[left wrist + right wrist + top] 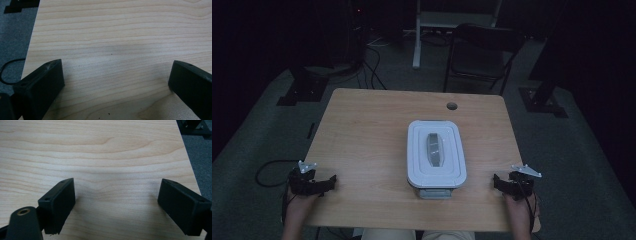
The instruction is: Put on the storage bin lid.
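While our left gripper (331,181) and right gripper (497,182) rest lower left and lower right, jaws apart, the lidded container (435,152) sits centre on the table (362,130).

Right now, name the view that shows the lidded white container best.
The high view: the white container sits whole mid-table, its grey handle on the lid. The left and right gripper views look at bare wooden tabletop between open fingers.

No writing, label, brand, number or sign can be read anywhere here, neither on the white box (436,152) nor on the bare wood of the counter (362,135).
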Demonstrator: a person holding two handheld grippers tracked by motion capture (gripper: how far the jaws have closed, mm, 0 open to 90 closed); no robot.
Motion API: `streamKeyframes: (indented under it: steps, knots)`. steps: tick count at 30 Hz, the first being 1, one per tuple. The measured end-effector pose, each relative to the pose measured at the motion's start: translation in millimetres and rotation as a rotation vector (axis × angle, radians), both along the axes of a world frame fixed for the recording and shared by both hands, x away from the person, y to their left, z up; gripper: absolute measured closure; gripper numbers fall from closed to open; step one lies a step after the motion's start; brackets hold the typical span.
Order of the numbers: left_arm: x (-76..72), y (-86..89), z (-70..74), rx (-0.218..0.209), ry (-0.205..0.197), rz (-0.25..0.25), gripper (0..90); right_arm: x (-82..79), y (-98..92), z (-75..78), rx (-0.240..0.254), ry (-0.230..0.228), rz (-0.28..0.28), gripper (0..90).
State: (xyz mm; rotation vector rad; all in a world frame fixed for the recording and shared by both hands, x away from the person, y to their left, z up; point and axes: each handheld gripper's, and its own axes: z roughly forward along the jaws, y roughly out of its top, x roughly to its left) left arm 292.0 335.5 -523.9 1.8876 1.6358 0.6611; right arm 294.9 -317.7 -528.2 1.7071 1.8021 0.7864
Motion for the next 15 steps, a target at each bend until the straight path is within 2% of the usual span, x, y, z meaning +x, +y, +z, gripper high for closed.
streamKeyframes:
  steps: [15]
  knots:
    - [0.7, -0.2, -0.2, -0.001, -0.003, -0.004, 0.9, -0.1, -0.5, 0.0, 0.002, -0.004, -0.017, 15.5]
